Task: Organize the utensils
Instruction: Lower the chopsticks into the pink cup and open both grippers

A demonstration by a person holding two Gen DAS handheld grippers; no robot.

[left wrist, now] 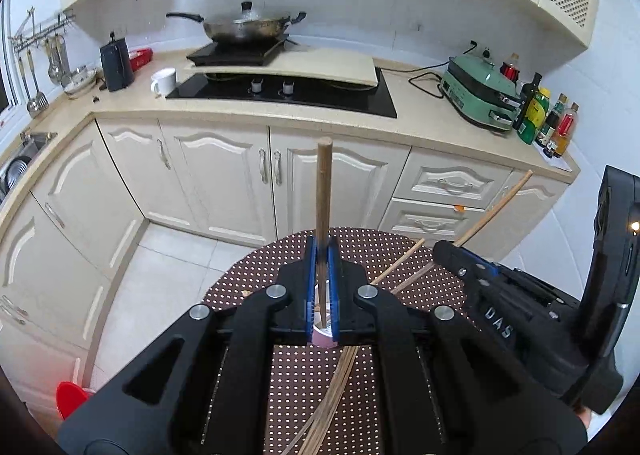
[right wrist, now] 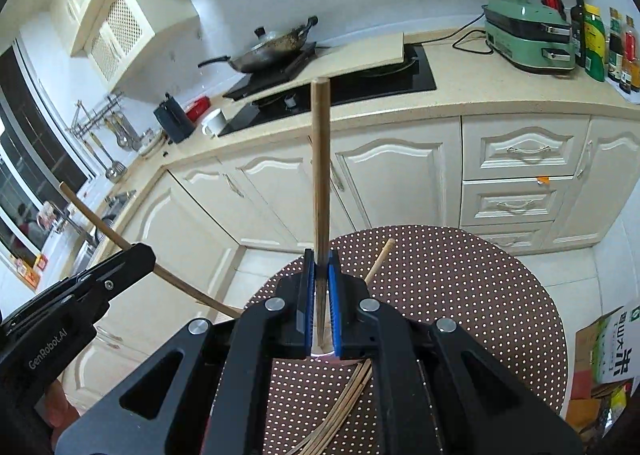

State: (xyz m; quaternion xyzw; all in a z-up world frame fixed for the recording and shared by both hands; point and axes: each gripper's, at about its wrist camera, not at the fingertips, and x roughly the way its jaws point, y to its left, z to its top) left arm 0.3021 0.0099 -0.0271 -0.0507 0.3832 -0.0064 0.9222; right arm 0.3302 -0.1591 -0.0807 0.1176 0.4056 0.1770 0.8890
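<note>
My left gripper (left wrist: 323, 251) is shut on a brown chopstick (left wrist: 323, 183) that stands upright, its thin end pointing down at a pink cup (left wrist: 325, 339) just under the jaws. My right gripper (right wrist: 320, 259) grips a second chopstick (right wrist: 320, 159) the same way, above the cup (right wrist: 322, 353). Each gripper shows in the other's view: the right gripper (left wrist: 444, 249) with its stick (left wrist: 500, 207) slanting up right, the left gripper (right wrist: 140, 253) with its stick (right wrist: 96, 225) slanting up left. Several loose chopsticks (left wrist: 340, 391) lie on the round polka-dot table (left wrist: 400, 247).
Cream cabinets and a counter stand beyond the table, with a wok (left wrist: 246, 27), a black hob (left wrist: 320, 93), a white mug (left wrist: 164, 81), a green cooker (left wrist: 480, 91) and bottles (left wrist: 552, 123). A cardboard box (right wrist: 608, 343) stands right of the table, and something red (left wrist: 72, 397) lies on the floor at the left.
</note>
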